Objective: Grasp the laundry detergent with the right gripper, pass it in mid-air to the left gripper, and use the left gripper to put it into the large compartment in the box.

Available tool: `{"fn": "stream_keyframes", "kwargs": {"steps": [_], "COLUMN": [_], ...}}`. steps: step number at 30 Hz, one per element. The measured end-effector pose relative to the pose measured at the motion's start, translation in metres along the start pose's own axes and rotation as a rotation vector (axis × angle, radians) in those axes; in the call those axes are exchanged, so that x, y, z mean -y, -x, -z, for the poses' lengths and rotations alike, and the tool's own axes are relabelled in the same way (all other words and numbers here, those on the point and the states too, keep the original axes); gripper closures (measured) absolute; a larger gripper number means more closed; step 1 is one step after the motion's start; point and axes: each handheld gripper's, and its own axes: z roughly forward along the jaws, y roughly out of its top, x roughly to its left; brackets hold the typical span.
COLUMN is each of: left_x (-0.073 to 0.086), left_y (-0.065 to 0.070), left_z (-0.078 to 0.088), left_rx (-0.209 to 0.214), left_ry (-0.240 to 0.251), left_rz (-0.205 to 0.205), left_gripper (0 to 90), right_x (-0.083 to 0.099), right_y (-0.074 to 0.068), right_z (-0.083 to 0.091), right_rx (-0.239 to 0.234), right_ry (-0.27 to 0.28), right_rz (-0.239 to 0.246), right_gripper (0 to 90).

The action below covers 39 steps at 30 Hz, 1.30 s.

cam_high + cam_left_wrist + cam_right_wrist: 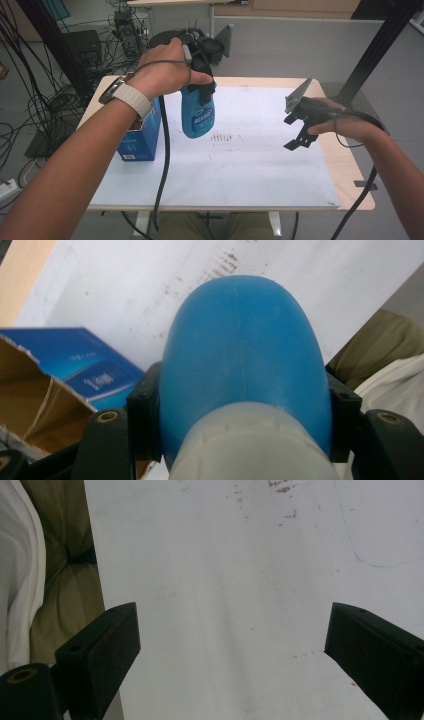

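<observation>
High view has my left gripper (202, 90) clamped on the blue plastic bottle (198, 116), hanging clear above the worktop (260, 165) near its far-left corner beside the torn blue cardboard box (140, 140), probably for carrying. Right gripper view shows my right gripper (232, 645) gaping wide over bare white surface, empty.

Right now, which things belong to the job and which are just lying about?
In the job:
- blue bottle, clamped in the left gripper
- blue box, torn open
- right gripper, open, empty

Lying about:
- white sheet with reddish marks
- cables on the floor
</observation>
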Motion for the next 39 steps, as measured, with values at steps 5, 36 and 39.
{"fn": "stream_keyframes", "kwargs": {"steps": [5, 36, 39], "left_x": [0.001, 0.026, 0.03], "left_y": [-0.014, -0.091, -0.098], "left_z": [0.01, 0.058, 0.061], "left_rx": [-0.015, -0.084, -0.09], "left_ry": [0.004, -0.074, -0.079], "left_rz": [0.11, 0.496, 0.537], "left_gripper": [37.4, 37.4, 37.4], "right_x": [0.003, 0.007, 0.006], "right_y": [0.002, 0.017, 0.018], "right_z": [0.001, 0.003, 0.002], "right_rx": [0.016, 0.037, 0.038], "right_ry": [-0.015, -0.008, -0.01], "right_rz": [-0.003, -0.024, -0.025], "right_gripper": [7.6, 7.7, 7.7]}}
